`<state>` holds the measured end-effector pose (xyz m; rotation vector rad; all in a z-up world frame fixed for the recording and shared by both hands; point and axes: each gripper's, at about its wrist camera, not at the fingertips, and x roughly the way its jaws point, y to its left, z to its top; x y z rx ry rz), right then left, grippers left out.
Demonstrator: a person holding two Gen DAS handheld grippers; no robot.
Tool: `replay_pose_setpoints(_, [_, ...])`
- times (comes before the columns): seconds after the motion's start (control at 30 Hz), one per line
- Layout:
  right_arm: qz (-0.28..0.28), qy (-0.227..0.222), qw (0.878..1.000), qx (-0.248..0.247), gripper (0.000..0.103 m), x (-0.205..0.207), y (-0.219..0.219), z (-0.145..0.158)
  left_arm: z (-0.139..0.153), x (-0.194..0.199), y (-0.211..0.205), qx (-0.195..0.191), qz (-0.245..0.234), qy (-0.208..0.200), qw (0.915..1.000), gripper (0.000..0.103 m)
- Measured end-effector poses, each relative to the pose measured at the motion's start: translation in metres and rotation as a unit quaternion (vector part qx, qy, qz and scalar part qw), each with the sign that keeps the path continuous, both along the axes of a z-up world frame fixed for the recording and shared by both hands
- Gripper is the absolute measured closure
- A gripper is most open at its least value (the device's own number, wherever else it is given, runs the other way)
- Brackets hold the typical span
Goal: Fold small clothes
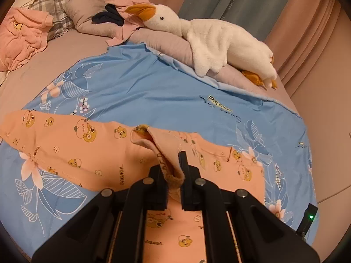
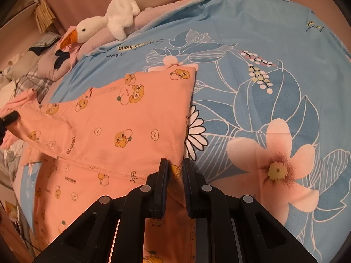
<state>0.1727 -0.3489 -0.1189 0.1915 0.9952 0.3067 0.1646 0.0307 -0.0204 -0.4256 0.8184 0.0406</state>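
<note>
A: Left wrist view first. Why is the left gripper (image 1: 173,171) pinched down like that?

B: Its jaws are almost fully together on a bunched fold of the peach cotton garment printed with cartoon ducks (image 1: 72,151), at what looks like a ribbed neckline or cuff. I judge it is holding that spot so the cloth can be drawn over for a fold. The garment lies across the near part of the blue floral bedsheet (image 1: 140,92), one sleeve-like part running to the sheet's left edge.

A: Anything unclear there?

B: The gripper body covers the garment's near part, so its full outline is hidden. A white plush goose (image 1: 219,41) rests on a mauve pillow (image 1: 171,43) at the sheet's far edge; crumpled pink clothes (image 1: 22,35) lie beyond the far left corner.

A: And the right wrist view?

B: The right gripper (image 2: 175,171) is narrowed onto the garment's stitched hem edge, which passes between the fingers; the pads appear to press it, probably to lift the opposite side in step. The left gripper is only a dark sliver at the frame's left edge. The garment's lower portion is cut off behind the gripper.
</note>
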Motion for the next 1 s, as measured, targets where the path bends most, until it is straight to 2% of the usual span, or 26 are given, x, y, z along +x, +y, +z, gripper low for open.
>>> replay_pose_setpoints(0.6, [-0.001,0.001,1.000,-0.006,0.088,0.001,0.002,-0.001,-0.028,0.000,0.013,0.012,0.004,0.032,0.9994,0.096])
replay_pose_setpoints(1.0, [-0.002,0.004,1.000,-0.007,0.088,0.001,0.002,-0.001,-0.060,0.000,0.028,0.009,0.009,0.074,0.9972,0.096])
